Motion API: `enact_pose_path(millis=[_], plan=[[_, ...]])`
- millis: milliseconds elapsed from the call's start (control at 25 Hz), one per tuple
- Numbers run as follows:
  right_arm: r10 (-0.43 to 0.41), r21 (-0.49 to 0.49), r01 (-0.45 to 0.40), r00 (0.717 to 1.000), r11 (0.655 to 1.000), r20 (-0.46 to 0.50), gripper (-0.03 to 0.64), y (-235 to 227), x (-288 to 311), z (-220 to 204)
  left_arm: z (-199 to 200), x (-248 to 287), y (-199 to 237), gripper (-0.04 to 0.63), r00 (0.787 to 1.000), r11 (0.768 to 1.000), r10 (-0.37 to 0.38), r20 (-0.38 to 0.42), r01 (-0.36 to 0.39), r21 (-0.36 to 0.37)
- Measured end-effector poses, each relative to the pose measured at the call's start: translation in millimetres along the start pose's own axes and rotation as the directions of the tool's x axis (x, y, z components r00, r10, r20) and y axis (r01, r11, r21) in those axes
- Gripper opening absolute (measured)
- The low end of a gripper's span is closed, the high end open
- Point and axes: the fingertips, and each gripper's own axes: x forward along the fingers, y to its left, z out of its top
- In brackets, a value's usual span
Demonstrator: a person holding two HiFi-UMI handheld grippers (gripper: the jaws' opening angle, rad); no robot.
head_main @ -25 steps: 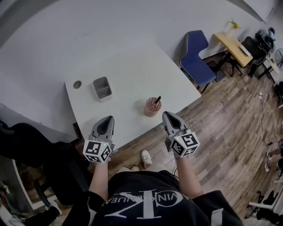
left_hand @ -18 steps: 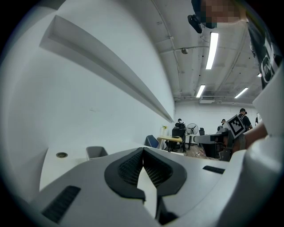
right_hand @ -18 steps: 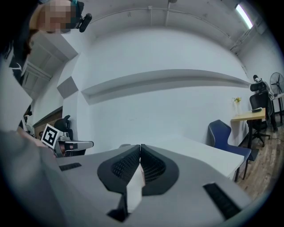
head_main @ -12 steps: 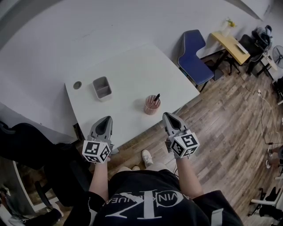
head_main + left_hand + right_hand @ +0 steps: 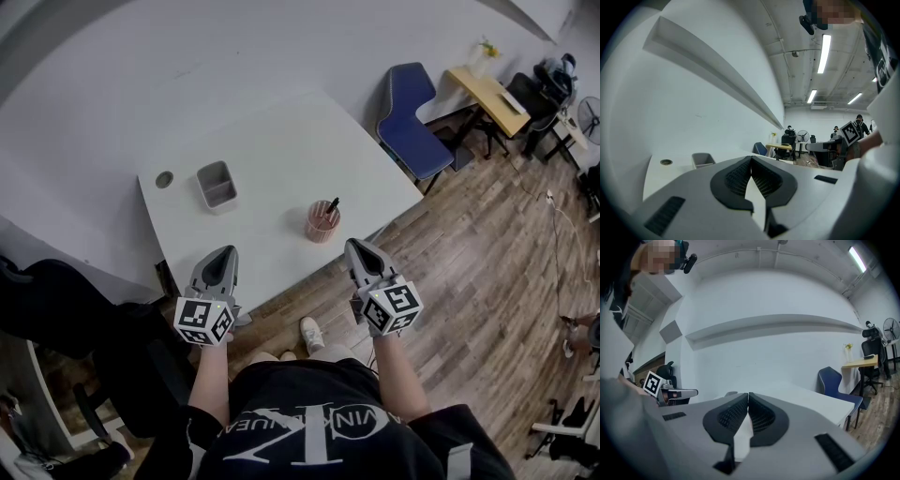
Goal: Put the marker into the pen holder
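Note:
A pink mesh pen holder (image 5: pixel 323 223) stands near the front edge of the white table (image 5: pixel 272 159). A black marker (image 5: pixel 332 208) sticks out of it, leaning to the right. My left gripper (image 5: pixel 223 257) is held at the table's front edge, left of the holder, with its jaws shut and empty. My right gripper (image 5: pixel 361 249) hovers just off the front edge, right of the holder, jaws shut with nothing between them. In both gripper views the ribbed pads (image 5: pixel 751 174) (image 5: pixel 747 411) meet at the tips.
A grey open box (image 5: pixel 217 186) sits at the table's back left, beside a round cable hole (image 5: pixel 164 178). A blue chair (image 5: pixel 416 122) stands right of the table, and a wooden desk (image 5: pixel 495 96) beyond it. A black chair (image 5: pixel 56 309) is at my left.
The head view has shifted slightly. The grippers, the pen holder and the marker have stayed where they were.

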Motion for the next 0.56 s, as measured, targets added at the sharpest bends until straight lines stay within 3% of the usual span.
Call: enact_pose_path(millis=[560], plan=[[-0.001, 0.031, 0.001, 1.000, 1.000, -0.006, 0.026, -6.5, -1.3, -6.7, -6.2, 3.5, -1.8, 0.015, 1.000, 1.000, 0.002, -0.015, -0.002, -0.006]])
